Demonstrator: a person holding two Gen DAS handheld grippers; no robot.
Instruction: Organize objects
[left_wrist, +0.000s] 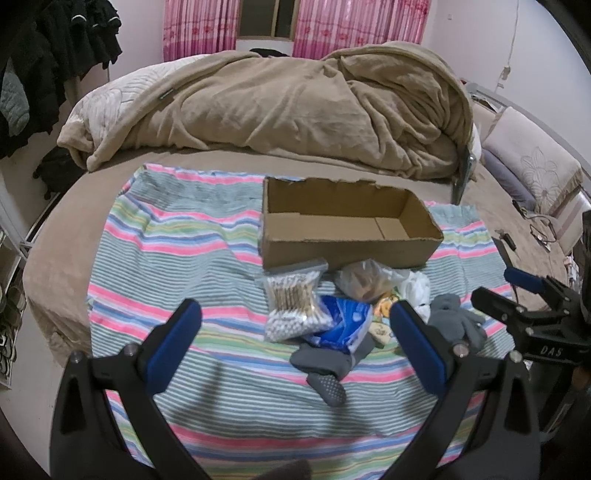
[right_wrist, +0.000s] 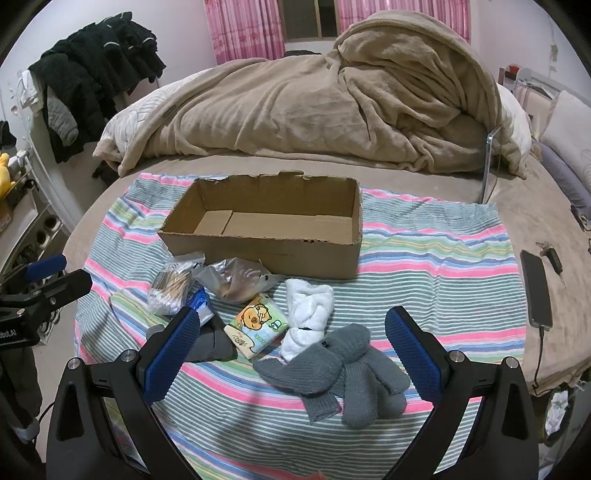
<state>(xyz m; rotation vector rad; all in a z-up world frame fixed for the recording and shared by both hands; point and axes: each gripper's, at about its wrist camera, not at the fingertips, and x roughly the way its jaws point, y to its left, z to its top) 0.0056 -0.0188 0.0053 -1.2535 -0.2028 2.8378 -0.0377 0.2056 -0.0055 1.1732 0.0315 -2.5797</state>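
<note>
I see the striped cloth (right_wrist: 424, 236) spread on the bed, the empty cardboard box (right_wrist: 273, 236) on it. Just before the box lie grey gloves (right_wrist: 332, 373), white socks (right_wrist: 308, 314), a tissue pack (right_wrist: 256, 325) and cotton swabs (left_wrist: 295, 306). My left gripper (left_wrist: 295, 343) and right gripper (right_wrist: 291, 350) hover released, fingers wide.

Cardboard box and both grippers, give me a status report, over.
Left gripper and right gripper open, holding nothing. Cardboard box empty on striped cloth. Gloves, cotton swabs, tissue pack lie loose before it. Nothing blocking.
</note>
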